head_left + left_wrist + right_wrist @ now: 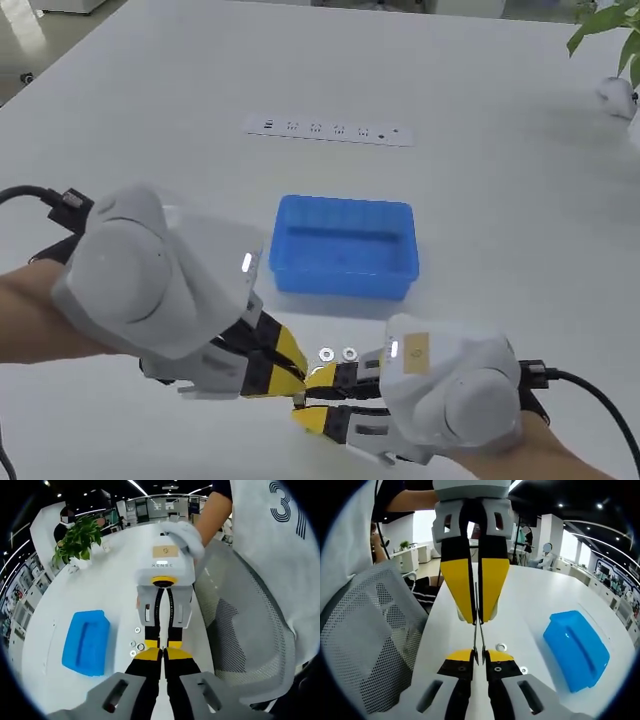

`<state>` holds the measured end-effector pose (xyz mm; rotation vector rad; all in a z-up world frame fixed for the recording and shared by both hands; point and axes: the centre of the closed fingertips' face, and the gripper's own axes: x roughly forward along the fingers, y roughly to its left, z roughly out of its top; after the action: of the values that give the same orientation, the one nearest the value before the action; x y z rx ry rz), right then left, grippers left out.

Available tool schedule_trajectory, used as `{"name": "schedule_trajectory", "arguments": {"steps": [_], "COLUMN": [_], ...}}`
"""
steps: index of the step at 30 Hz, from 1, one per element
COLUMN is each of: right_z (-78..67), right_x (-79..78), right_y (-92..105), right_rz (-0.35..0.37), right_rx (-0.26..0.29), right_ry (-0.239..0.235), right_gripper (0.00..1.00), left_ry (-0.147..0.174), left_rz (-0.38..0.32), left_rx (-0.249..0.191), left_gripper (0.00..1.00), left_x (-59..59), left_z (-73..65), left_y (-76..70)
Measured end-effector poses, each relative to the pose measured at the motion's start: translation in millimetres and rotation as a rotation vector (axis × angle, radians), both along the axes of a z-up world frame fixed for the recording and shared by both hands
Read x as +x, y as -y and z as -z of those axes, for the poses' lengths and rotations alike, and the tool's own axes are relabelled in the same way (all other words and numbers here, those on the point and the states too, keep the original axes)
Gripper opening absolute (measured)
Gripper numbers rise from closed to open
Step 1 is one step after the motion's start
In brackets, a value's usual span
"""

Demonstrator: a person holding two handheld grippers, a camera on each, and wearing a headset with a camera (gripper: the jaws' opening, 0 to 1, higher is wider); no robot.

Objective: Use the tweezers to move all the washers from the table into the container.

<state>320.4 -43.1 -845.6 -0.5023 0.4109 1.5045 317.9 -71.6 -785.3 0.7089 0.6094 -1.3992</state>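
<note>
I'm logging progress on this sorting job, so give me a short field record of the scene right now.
tweezers: gripped at both ends, off the table
left gripper: shut on tweezers
right gripper: shut on tweezers
washers: loose on table, between the container and the grippers
container: blue, looks empty
power strip: beyond container

L grip (162, 655), R grip (479, 656) tip-to-tip, both jaws pinched on tweezers (479, 627)
</note>
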Motion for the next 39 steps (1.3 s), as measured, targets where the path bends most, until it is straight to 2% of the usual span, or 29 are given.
{"name": "schedule_trajectory", "arguments": {"steps": [7, 12, 18, 20, 27, 31, 37, 38, 39], "right_z": [-2.5, -6.3, -9.0, -10.0, -11.0, -9.5, -7.2, -6.6, -6.5], "right_x": [-5.5, -6.3, -4.0, -3.3, 0.6, 2.2, 7.5, 9.9, 12.4], "right_y": [-7.7, -13.1, -20.7, -24.4, -38.4, -44.5, -42.7, -41.5, -40.5], "right_rz": [-0.021, -0.027, -0.039, -0.039, -0.046, -0.042, -0.023, -0.018, -0.012], "right_rx": [0.007, 0.018, 0.016, 0.025, 0.033, 0.034, 0.022, 0.020, 0.019], "right_ry": [-0.003, 0.003, 0.040, 0.033, 0.041, 0.040, 0.062, 0.064, 0.067], "right_gripper": [0.11, 0.10, 0.10, 0.10, 0.11, 0.11, 0.11, 0.11, 0.11], "left_ry": [-0.004, 0.002, 0.014, 0.016, 0.026, 0.020, 0.024, 0.036, 0.034], "left_rz": [-0.023, -0.075, -0.134, -0.146, -0.177, -0.189, -0.182, -0.175, -0.172], "left_rx": [-0.018, -0.049, -0.071, -0.077, -0.070, -0.064, -0.066, -0.065, -0.065], "left_gripper": [0.06, 0.05, 0.05, 0.06, 0.06, 0.06, 0.06, 0.06, 0.06], "left_x": [-6.2, -6.2, -4.6, -3.8, -0.6, 1.1, 5.8, 8.8, 11.4], "left_z": [-3.3, -8.1, -10.6, -12.0, -12.8, -11.1, -8.8, -8.5, -8.2], "left_y": [-5.6, -13.3, -23.8, -26.8, -43.2, -50.5, -49.7, -48.0, -46.3]}}
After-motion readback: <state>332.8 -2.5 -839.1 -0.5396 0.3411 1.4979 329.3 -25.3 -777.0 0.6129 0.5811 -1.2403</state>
